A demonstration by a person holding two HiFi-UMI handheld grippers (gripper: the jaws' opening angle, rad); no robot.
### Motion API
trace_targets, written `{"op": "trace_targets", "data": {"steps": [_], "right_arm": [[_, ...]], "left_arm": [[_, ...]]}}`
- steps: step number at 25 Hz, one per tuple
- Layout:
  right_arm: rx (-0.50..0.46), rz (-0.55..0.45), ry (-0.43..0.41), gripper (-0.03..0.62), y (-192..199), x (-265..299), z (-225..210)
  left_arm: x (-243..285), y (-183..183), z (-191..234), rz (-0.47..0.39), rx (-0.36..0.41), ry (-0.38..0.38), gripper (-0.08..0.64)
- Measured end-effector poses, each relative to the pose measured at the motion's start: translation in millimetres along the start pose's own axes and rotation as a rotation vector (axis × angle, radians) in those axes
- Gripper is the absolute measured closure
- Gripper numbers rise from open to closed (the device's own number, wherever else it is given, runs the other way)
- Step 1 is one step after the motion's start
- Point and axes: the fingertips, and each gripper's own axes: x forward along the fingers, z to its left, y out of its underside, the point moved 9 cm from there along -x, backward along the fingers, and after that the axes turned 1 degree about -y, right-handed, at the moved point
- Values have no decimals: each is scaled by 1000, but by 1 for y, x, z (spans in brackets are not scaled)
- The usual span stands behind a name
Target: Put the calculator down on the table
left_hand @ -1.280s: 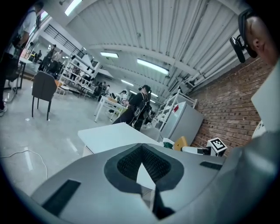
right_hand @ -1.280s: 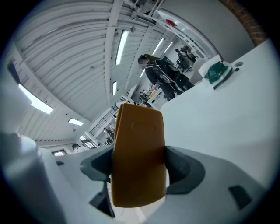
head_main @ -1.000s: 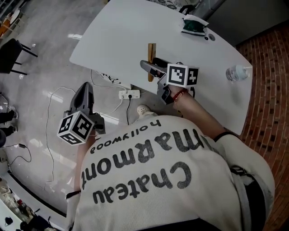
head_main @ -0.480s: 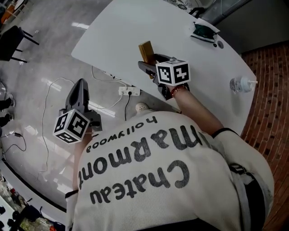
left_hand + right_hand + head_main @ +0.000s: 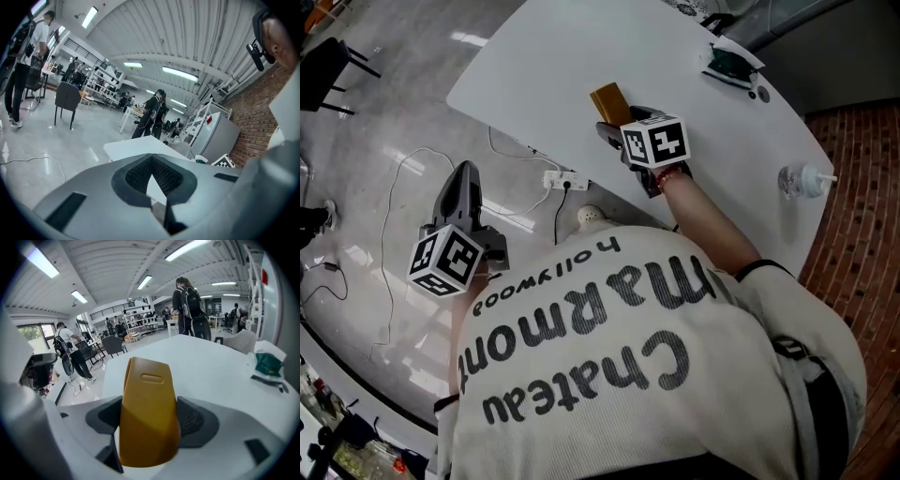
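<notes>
One calculator [image 5: 609,97], two claws [image 5: 466,174] [image 5: 619,120], one table [image 5: 572,47], one bottle [image 5: 802,178]

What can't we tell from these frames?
- Keys and screen of the calculator: the right gripper view shows only its back, and the head view is too small.
- Whether it touches the table: the right gripper covers its lower end in the head view.
- Green thing at the far edge: too small to name.

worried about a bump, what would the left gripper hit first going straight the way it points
Most likely the near edge of the white table, straight beyond the shut left gripper. Nothing shows between them, though depth is unclear.
</notes>
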Motion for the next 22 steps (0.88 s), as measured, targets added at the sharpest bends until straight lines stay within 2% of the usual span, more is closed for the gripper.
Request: {"op": "trace_targets", "data": {"steps": [13,22], "right_arm": [[43,97,91,233,17,13,-20],[59,128,106,233,18,22,-23]], "left_arm": [[-5,6,6,9,-4,-40,560],[-2,6,9,11,-9,-48,560]]}}
